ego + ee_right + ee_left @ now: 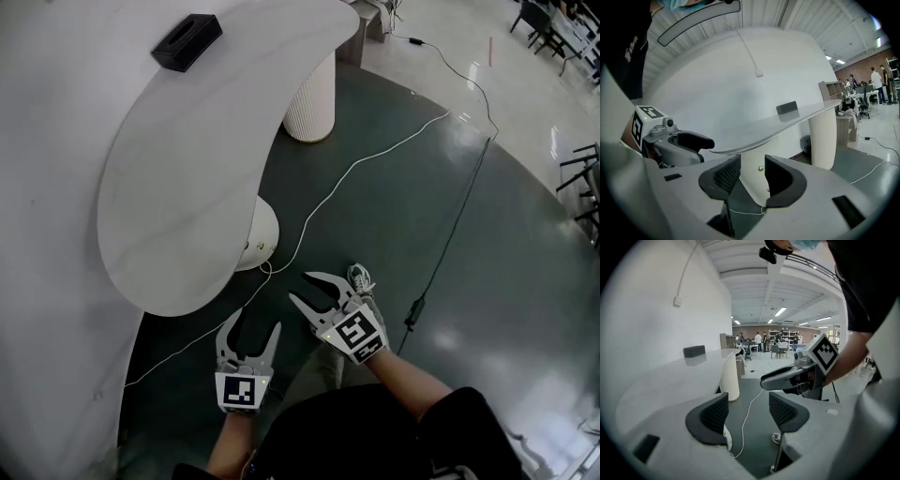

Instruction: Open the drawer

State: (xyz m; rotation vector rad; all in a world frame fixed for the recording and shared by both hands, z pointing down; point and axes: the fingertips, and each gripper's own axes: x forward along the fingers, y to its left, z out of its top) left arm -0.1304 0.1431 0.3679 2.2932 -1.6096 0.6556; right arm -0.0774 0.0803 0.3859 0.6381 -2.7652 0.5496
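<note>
Head view: left gripper and right gripper, fingers apart and empty, near white table, floor cable.

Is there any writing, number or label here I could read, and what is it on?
No readable text anywhere.
Left marker, on the left gripper: black-and-white square pattern, no letters.
Right marker, on the right gripper: the same.
Print on the person's shirt: too blurred to read.

White rounded drawer pedestal under the pale tabletop, front closed (small brass knob showing)
</note>
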